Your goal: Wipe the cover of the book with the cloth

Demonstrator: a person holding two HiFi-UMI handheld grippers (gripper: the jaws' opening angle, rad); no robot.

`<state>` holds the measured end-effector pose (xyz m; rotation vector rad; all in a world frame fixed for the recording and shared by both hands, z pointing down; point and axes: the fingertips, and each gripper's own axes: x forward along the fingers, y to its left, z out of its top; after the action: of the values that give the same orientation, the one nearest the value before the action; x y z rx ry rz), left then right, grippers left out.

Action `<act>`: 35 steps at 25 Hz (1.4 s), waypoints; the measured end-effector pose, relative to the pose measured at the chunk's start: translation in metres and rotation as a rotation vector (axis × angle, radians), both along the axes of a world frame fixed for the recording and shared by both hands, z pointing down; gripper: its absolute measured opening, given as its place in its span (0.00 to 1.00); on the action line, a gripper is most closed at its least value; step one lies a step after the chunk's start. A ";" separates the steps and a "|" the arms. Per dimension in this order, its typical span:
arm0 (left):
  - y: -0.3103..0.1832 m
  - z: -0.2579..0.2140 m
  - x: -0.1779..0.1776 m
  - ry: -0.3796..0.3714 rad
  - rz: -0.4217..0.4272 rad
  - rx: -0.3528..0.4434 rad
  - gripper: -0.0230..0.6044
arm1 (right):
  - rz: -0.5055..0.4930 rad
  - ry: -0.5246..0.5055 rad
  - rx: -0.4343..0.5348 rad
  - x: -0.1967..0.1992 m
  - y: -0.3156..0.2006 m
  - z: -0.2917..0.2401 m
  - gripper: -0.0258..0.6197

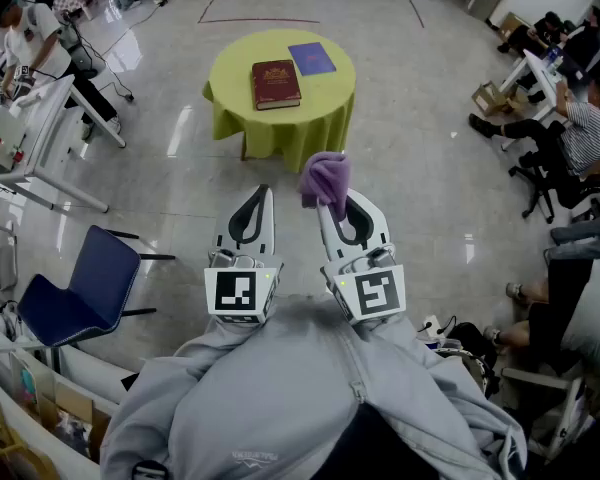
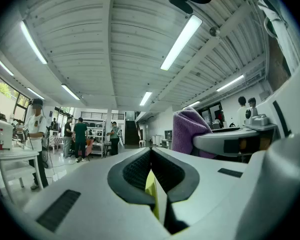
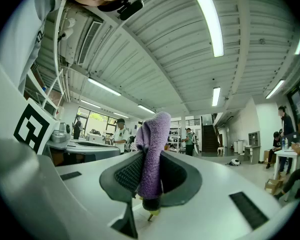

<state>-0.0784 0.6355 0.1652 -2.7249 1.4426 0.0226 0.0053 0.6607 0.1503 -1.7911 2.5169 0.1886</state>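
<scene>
We hold the right gripper (image 3: 149,156) with its jaws pinching the purple cloth (image 3: 152,144). Most of the cloth stands up above the jaw tips. The left gripper (image 2: 151,153) has its jaws pressed together with nothing between them. Both grippers sit near our chest, well apart from the round table (image 1: 280,133) at the far side of the floor. There the dark red book (image 1: 276,84) lies flat and closed, cover up.

We judge the step in hand to be the approach to the table. To do it well:

- We hold the pinch firm so the cloth does not slip.
- We lay the free fold of cloth flat on the cover.
- We wipe in straight, overlapping strokes.
- We steady the book's near edge with the left gripper so it does not slide on the tablecloth.

Count: two grippers, one cloth, one table and two books. The second is a blue book (image 1: 311,59), just beside the red one, to its right and slightly farther.
</scene>
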 end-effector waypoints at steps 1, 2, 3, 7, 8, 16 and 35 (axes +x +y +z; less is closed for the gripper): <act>0.000 0.000 0.001 0.000 0.000 0.000 0.07 | -0.001 -0.001 0.000 0.001 0.000 0.000 0.18; 0.001 0.001 0.003 -0.001 0.000 -0.001 0.07 | -0.002 -0.002 0.001 0.002 0.001 0.001 0.18; 0.001 0.001 0.005 -0.002 0.000 0.000 0.07 | -0.004 -0.003 0.001 0.004 0.001 0.002 0.18; 0.001 0.003 0.014 -0.007 -0.004 0.003 0.07 | -0.010 -0.011 -0.001 0.012 0.000 0.005 0.18; 0.001 0.003 0.016 -0.009 -0.006 0.003 0.07 | -0.012 -0.016 -0.003 0.014 0.000 0.006 0.18; 0.004 0.008 0.024 -0.009 -0.036 -0.009 0.07 | -0.045 -0.050 -0.062 0.027 0.001 0.021 0.18; -0.116 0.024 0.032 -0.002 -0.019 -0.021 0.07 | 0.013 -0.045 -0.094 0.044 -0.115 0.033 0.18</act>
<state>-0.0465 0.5198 0.1893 -2.7263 1.4770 0.0041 0.0494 0.5461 0.1830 -1.8229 2.5241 0.0297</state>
